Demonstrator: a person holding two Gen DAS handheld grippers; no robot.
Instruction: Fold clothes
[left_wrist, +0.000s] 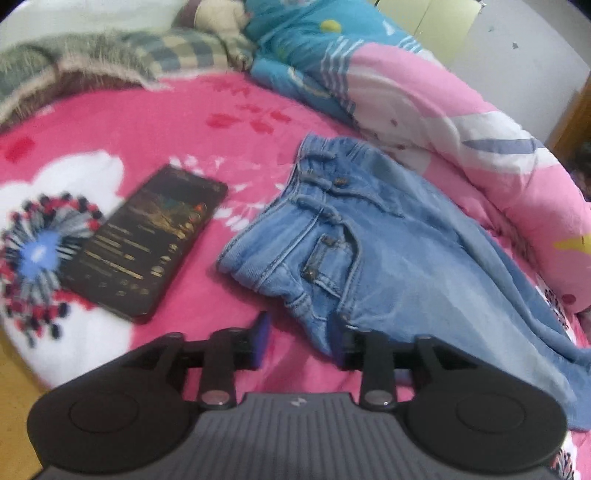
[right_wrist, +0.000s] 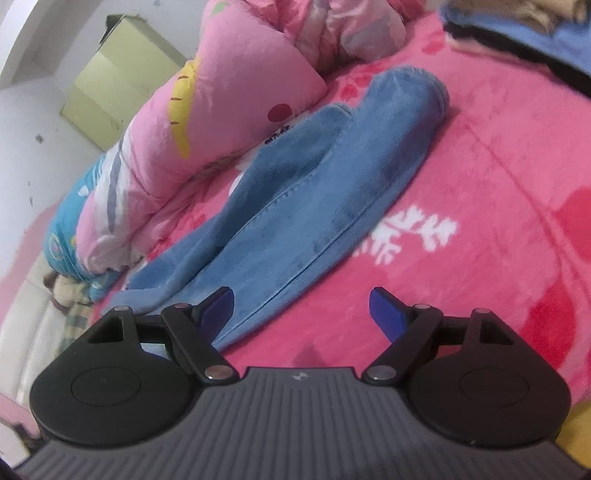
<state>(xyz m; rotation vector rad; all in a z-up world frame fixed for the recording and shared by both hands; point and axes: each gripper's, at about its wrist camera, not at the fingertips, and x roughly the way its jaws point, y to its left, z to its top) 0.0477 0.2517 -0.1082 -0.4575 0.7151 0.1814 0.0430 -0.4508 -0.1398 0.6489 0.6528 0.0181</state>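
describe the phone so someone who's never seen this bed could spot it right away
Start at the pink bed cover. On it lies a pair of jeans; the phone lies flat to the side of their waistband, one end over a spiky blue, red and white flower print. It is the only dark, hard, flat slab there, its screen lit.

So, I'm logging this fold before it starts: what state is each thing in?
jeans: unfolded, lying flat on the bed, legs side by side
phone: screen lit, lying beside the jeans, apart from them
left gripper: open, at the jeans' edge
right gripper: open, empty, over the legs
quilt: bunched along the bed's edge
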